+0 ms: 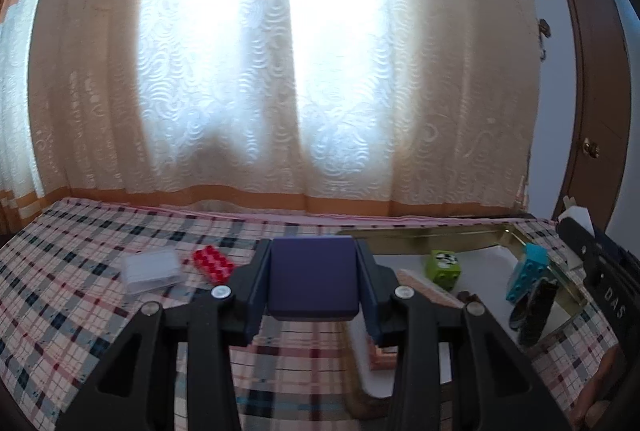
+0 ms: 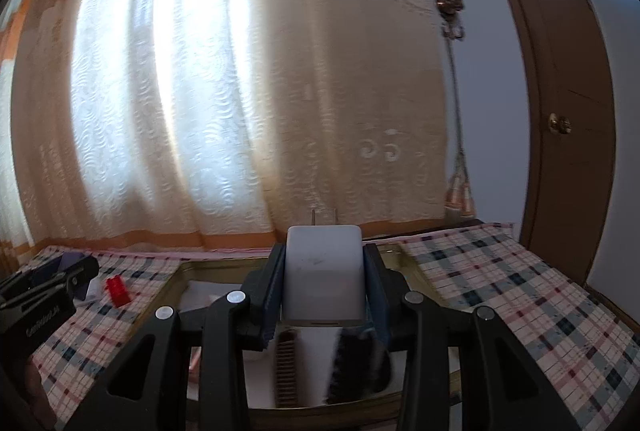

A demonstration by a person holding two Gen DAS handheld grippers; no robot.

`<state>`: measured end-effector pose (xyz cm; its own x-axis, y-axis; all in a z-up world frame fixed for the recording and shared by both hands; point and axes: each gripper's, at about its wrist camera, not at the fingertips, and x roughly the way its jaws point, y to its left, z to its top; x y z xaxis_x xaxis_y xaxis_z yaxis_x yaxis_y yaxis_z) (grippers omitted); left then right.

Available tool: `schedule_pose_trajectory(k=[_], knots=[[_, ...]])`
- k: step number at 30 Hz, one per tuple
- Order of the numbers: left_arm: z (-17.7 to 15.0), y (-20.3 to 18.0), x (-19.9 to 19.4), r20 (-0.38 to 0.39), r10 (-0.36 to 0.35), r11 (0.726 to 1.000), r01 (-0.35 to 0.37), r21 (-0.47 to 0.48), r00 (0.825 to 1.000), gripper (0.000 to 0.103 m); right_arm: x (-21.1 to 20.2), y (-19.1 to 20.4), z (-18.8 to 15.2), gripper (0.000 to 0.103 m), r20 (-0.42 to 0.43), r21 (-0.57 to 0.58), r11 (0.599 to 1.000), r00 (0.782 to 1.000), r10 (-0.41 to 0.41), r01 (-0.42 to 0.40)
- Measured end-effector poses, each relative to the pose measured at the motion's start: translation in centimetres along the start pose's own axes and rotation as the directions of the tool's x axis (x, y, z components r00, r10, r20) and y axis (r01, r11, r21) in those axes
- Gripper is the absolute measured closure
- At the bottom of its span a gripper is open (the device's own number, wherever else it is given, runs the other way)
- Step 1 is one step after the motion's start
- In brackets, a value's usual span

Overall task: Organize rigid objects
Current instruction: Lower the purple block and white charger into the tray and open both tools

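Observation:
My left gripper [image 1: 313,277] is shut on a dark purple rounded box [image 1: 312,275], held above the plaid cloth just left of a gold-rimmed tray [image 1: 416,231]. My right gripper [image 2: 324,283] is shut on a white charger plug [image 2: 323,275] with its two prongs pointing away, held over that tray [image 2: 408,263]. In the left wrist view the tray holds a green toy block [image 1: 443,267], a blue toy block [image 1: 526,273] and a dark brush [image 1: 536,311]. A brush [image 2: 352,367] and a brown comb-like piece [image 2: 286,367] show below the plug.
On the plaid cloth [image 1: 80,271] left of the tray lie a clear plastic case [image 1: 152,270] and a red studded brick [image 1: 213,263]. A curtain [image 1: 280,71] hangs behind the table and a brown door [image 2: 568,111] stands at the right. The other gripper [image 1: 600,271] shows at the right edge.

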<state>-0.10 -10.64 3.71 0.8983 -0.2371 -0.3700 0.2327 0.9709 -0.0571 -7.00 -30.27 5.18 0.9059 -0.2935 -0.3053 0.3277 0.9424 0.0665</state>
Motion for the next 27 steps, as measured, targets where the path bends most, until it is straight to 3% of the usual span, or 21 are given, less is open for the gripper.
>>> schedule_pose_trajectory(k=[16,23,27], knots=[[-0.7,-6.0,2.1,-0.060,-0.079,0.995,0.082,0.057,0.995,0.064,1.4,-7.3,1.0,0.062,-0.017,0.047,0.990,0.991,-0.130,0.131],[-1.0,-7.9,3.4,-0.102,-0.093,0.993,0.100,0.064,0.990,0.064,1.9,-4.9,1.0,0.062,-0.004,-0.021,0.996,0.996,-0.089,0.089],[-1.3,-8.7,4.2,-0.128,-0.086,0.992,0.097,0.082,0.988,0.064,3.5,-2.8,0.6,0.062,-0.046,-0.060,0.997,0.997,-0.057,0.054]])
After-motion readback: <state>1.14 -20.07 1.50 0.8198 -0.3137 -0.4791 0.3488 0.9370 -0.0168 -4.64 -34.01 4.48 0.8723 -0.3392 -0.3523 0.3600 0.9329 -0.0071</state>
